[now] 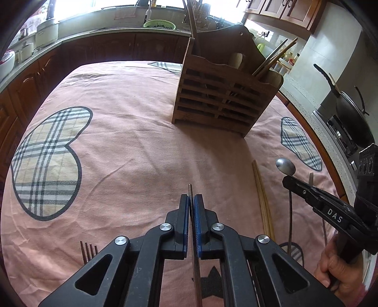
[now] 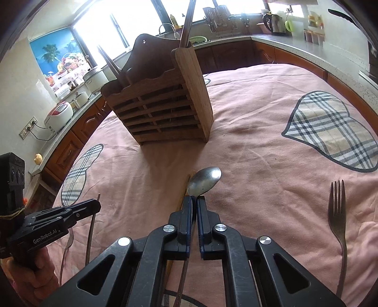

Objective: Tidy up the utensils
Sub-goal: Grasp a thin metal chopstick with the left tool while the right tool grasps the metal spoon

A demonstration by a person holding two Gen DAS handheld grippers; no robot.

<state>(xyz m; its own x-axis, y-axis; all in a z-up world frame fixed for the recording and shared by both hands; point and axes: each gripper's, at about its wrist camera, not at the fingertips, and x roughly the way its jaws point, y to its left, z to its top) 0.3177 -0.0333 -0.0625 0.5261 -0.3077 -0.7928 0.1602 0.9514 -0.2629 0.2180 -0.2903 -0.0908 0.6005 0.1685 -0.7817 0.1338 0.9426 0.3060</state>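
This is a home kitchen. An L-shaped counter (image 2: 295, 41) with dark wooden cabinet doors (image 1: 113, 47) runs under bright windows, carrying a sink tap (image 1: 148, 11), a green colander (image 1: 159, 24), an electric kettle (image 2: 271, 23), a rice cooker (image 2: 59, 115) and white pots (image 1: 47, 29). A wok (image 1: 352, 115) sits on a stove, and a wooden utensil holder (image 2: 160, 104) stands on a pink cloth (image 1: 130, 141) with plaid hearts.

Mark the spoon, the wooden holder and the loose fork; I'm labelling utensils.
spoon (image 2: 204, 181), right wrist view, bowl.
wooden holder (image 2: 163, 113), right wrist view, slatted front.
fork (image 2: 337, 212), right wrist view, neck below tines.
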